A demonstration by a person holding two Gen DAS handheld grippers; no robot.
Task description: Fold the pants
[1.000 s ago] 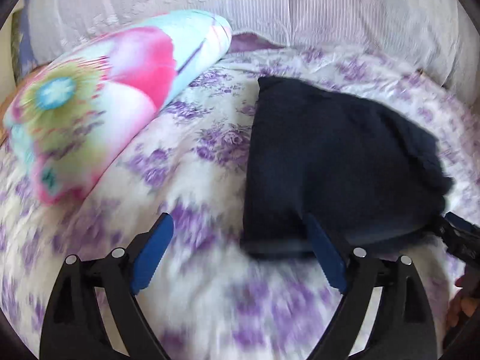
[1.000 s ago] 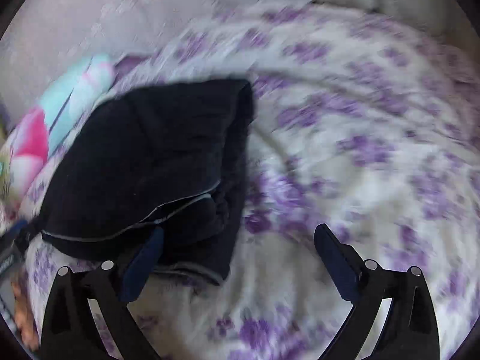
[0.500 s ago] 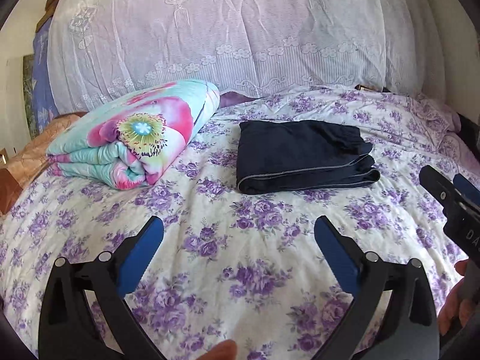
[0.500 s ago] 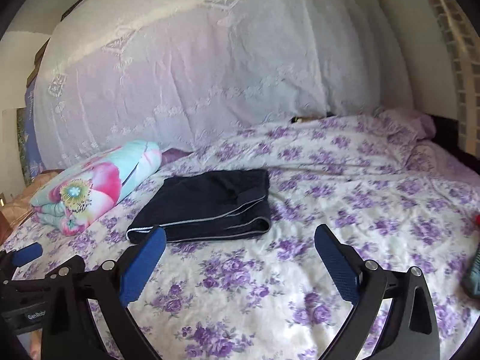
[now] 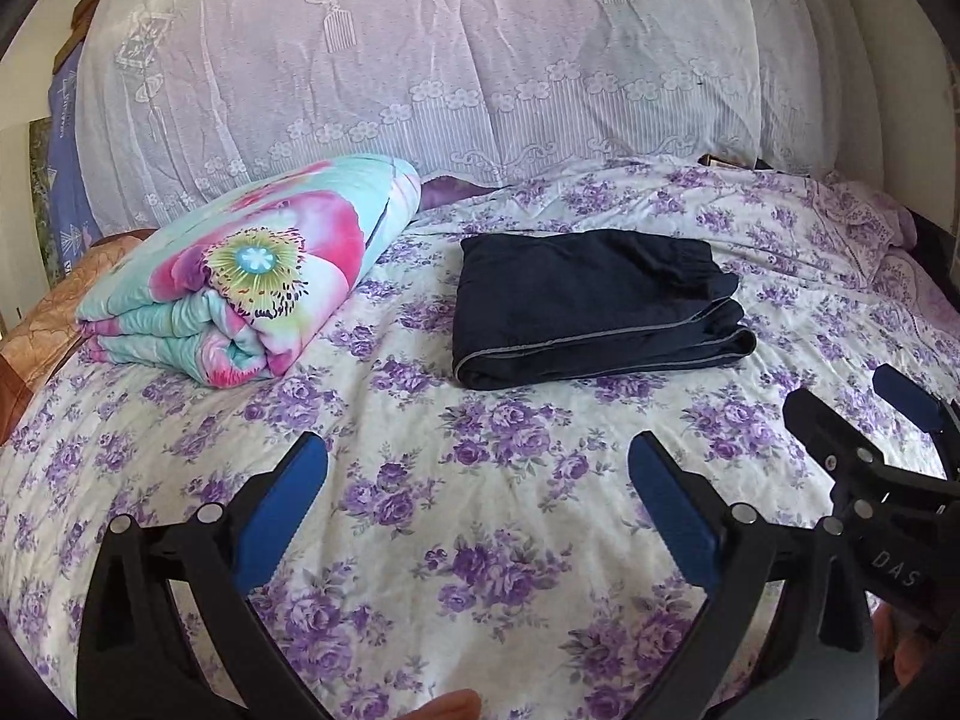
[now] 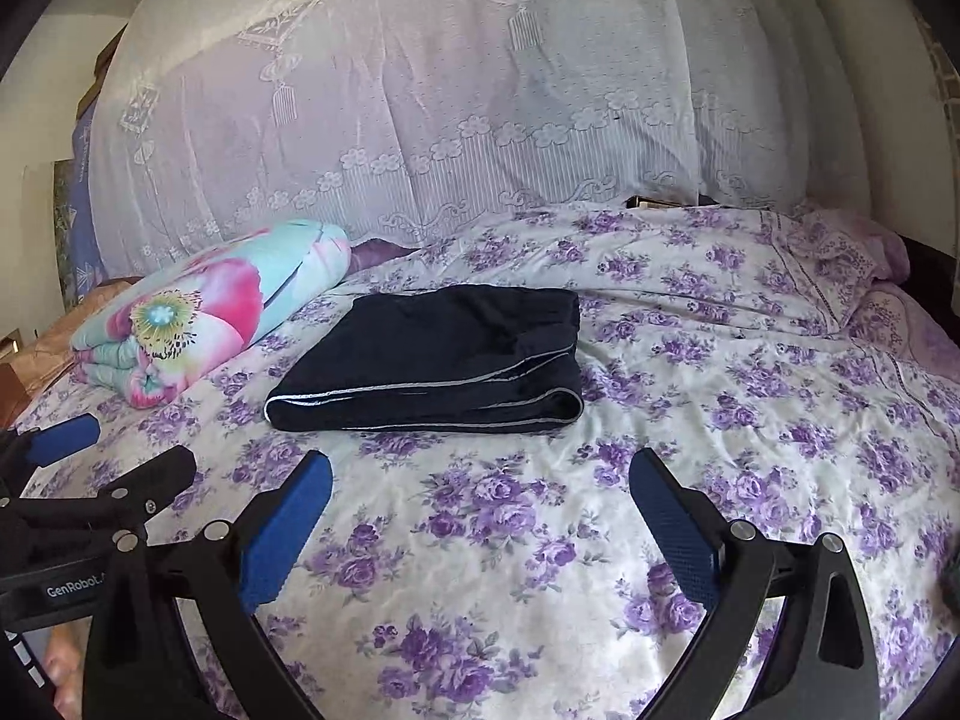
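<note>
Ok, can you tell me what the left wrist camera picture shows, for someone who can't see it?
Dark folded pants lie on a bed with a purple-flowered sheet, beside a rolled flowery quilt. The open, empty left gripper is in front, short of the pants, with the right gripper at the right edge.

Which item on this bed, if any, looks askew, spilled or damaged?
Nothing stands out. The navy pants lie folded in a compact stack on the floral bedspread, beside the folded flowered quilt.
</note>
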